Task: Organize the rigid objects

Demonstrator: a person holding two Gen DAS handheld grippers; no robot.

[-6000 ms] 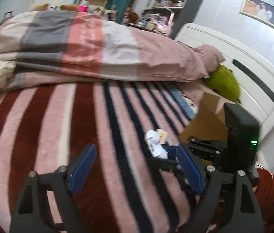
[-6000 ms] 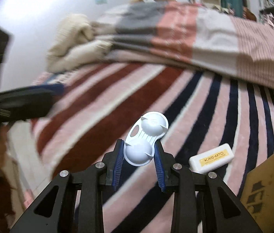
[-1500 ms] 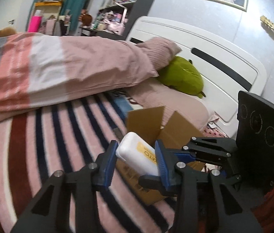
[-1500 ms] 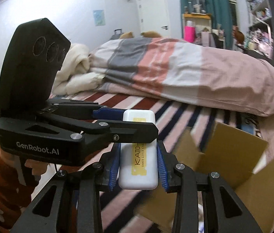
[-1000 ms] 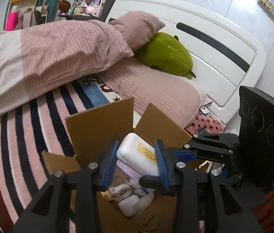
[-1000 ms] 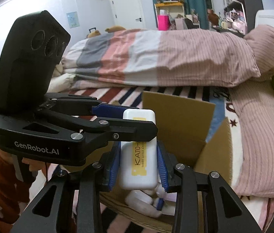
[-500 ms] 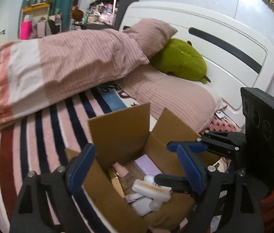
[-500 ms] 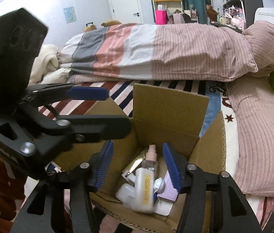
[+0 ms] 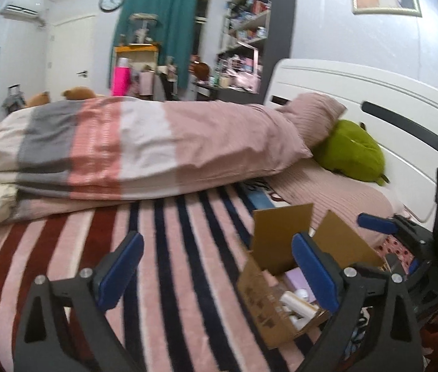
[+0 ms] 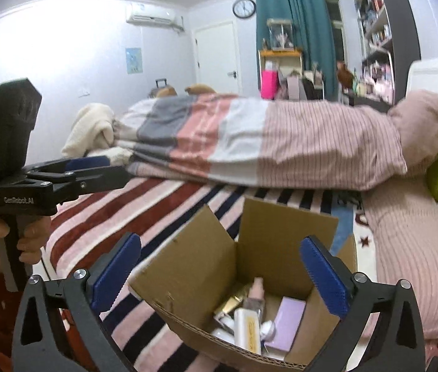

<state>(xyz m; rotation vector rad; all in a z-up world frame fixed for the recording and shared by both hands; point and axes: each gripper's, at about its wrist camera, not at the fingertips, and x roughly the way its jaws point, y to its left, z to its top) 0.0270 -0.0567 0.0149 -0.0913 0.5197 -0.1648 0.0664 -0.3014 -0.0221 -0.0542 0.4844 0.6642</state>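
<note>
An open cardboard box (image 10: pixel 206 266) sits on the striped blanket and shows in the left wrist view (image 9: pixel 262 294) at lower right. Inside lie a white bar with a yellow label (image 10: pixel 247 325), a lilac flat box (image 10: pixel 290 319), a pink bottle (image 10: pixel 256 294) and several small white items. My right gripper (image 10: pixel 219 272) is open and empty above the box. My left gripper (image 9: pixel 216 266) is open and empty over the blanket, left of the box. It also shows in the right wrist view (image 10: pixel 85 167) at left.
A striped blanket (image 9: pixel 172 263) covers the bed. A folded duvet (image 9: pixel 141 148) lies across the back. A pink pillow (image 10: pixel 411 266) and a green plush (image 9: pixel 352 152) lie to the right by the white headboard (image 9: pixel 374 99).
Both grippers let go of the white bar, which now lies in the box. Both have opened wide and pulled back; the left has swung left, away from the box.
</note>
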